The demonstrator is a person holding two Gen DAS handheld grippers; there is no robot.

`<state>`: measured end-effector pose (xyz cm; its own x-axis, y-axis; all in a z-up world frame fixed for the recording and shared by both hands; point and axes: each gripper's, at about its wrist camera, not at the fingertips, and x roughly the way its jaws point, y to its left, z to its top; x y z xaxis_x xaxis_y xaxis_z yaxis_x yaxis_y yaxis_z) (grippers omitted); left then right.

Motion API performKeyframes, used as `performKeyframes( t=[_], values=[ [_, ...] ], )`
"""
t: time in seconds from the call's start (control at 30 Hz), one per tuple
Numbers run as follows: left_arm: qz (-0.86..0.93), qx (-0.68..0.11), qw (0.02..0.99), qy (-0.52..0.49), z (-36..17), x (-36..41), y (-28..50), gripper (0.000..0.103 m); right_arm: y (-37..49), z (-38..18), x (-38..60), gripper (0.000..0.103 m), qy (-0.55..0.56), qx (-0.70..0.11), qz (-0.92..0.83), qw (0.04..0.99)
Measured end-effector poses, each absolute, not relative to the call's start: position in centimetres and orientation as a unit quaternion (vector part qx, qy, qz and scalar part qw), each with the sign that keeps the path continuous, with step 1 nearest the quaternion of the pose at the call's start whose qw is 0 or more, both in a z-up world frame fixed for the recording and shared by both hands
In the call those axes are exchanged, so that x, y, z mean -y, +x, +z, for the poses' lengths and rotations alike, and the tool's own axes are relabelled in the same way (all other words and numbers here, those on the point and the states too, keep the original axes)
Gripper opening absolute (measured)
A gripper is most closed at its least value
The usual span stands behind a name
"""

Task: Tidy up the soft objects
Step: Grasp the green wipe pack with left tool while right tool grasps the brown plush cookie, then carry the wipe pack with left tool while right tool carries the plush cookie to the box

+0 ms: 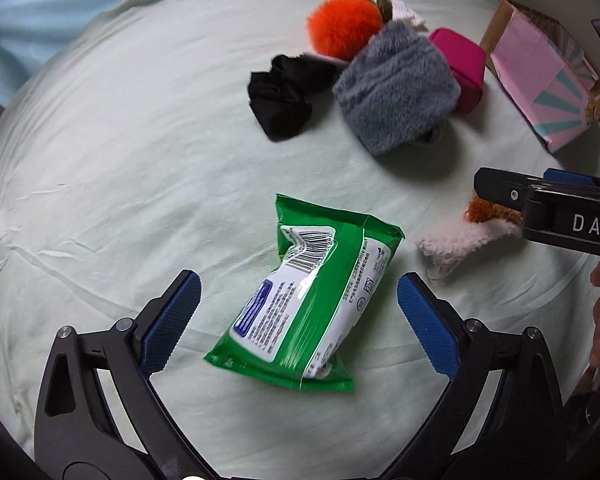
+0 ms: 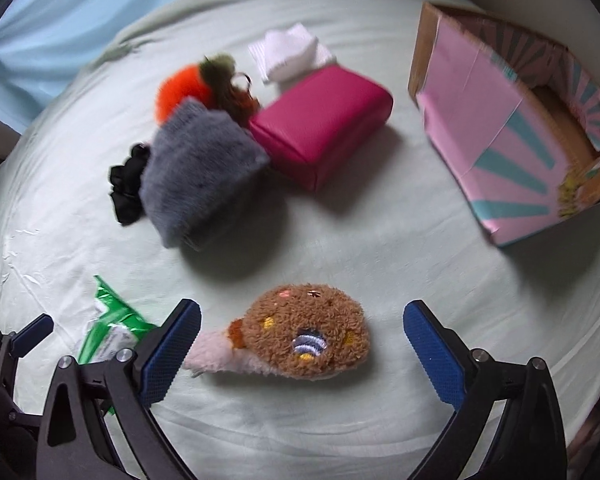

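Note:
My left gripper (image 1: 299, 294) is open, its blue pads on either side of a green wet-wipe pack (image 1: 308, 304) lying on the pale green sheet (image 1: 100, 160). My right gripper (image 2: 302, 322) is open around a brown plush drumstick toy (image 2: 308, 332) with a white fluffy handle. That toy shows in the left wrist view (image 1: 466, 232), partly hidden by the right gripper. Farther off lie a grey furry pouch (image 2: 200, 176), a black scrunchie (image 2: 126, 184), an orange pompom (image 2: 178, 90), a magenta cushion block (image 2: 324, 120) and a white folded cloth (image 2: 290, 52).
A pink and teal cardboard box (image 2: 512, 120) lies open at the right, also in the left wrist view (image 1: 540, 76). A light blue fabric (image 2: 80, 12) lies beyond the sheet's far left edge. The wipe pack also shows beside my right gripper (image 2: 108, 332).

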<state>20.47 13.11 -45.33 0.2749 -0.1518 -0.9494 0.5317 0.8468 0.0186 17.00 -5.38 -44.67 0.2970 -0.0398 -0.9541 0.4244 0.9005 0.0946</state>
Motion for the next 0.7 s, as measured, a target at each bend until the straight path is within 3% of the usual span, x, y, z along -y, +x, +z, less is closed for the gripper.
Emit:
performKeyframes(
  t=[0.17,0.23,0.37,0.43,0.7],
  values=[
    [-0.223,-0.566,0.773,0.177,-47.3,-12.5,20.5,0.088,17.4,-47.0,5.2,0.081,0.169,-0.600,-0.136,0.770],
    [-0.224,-0.572,0.769,0.175,-47.9,-12.4,20.5,0.076,17.4,-47.3,5.1,0.078,0.168,-0.601,-0.141,0.768],
    [-0.227,-0.568,0.769,0.187,-48.4,-12.0,20.0,0.063,17.7,-47.8,4.4,0.071,0.155,-0.611,-0.132,0.765],
    [-0.233,-0.569,0.767,0.184,-48.5,-11.8,19.8,0.052,17.8,-47.8,4.1,0.067,0.151,-0.613,-0.128,0.765],
    [-0.233,-0.572,0.768,0.169,-48.1,-11.1,20.4,0.042,17.7,-47.6,3.7,0.058,0.158,-0.612,-0.129,0.764]
  ],
)
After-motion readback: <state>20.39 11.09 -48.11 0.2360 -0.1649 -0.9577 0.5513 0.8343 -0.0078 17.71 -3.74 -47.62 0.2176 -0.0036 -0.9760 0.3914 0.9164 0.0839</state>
